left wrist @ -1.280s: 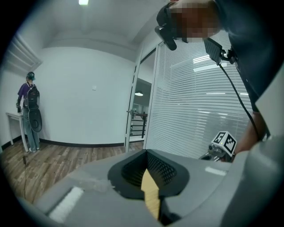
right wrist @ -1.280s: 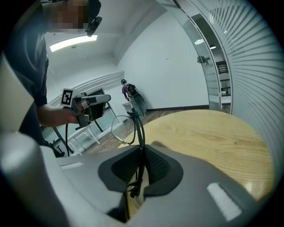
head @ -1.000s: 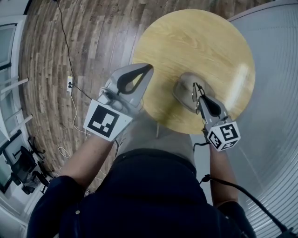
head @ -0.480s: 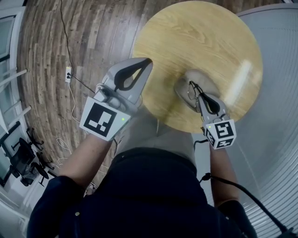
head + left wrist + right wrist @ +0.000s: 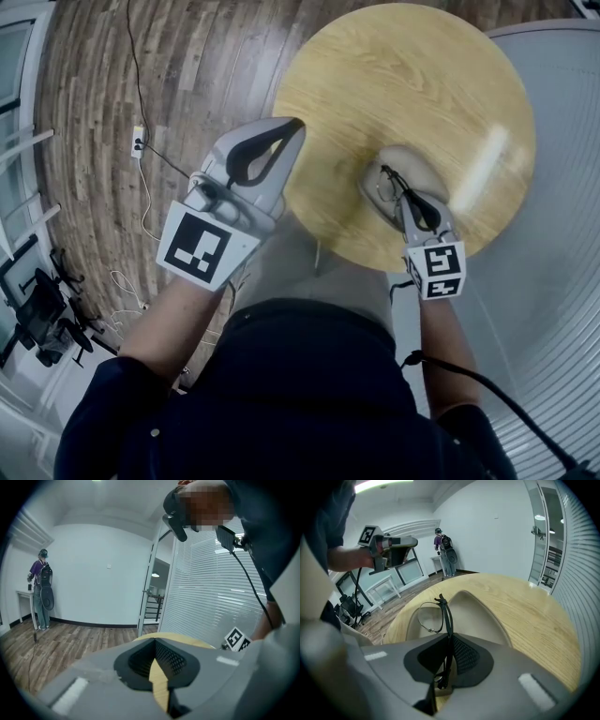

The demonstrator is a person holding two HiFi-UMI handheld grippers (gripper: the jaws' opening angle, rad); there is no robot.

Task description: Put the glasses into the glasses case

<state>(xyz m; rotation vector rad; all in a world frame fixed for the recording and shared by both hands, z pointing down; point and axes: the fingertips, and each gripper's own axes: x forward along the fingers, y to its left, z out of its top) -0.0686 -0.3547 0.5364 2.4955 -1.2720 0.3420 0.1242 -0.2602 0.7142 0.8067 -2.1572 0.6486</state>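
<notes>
The right gripper has its jaws nearly together, pinched on the glasses. They are a slim pair with a thin dark wire frame and clear lenses. They are held edge-on, so that in the right gripper view they read mostly as one dark line, with a single rounded lens rim looping out to the left. The glasses jut from the jaws over the near end of the glasses case, a pale beige shell lying open on the near part of the round wooden table (whether the frame touches the lining cannot be told). The left gripper hovers well apart at the table's left edge, its jaws closed tip to tip with nothing between them.
</notes>
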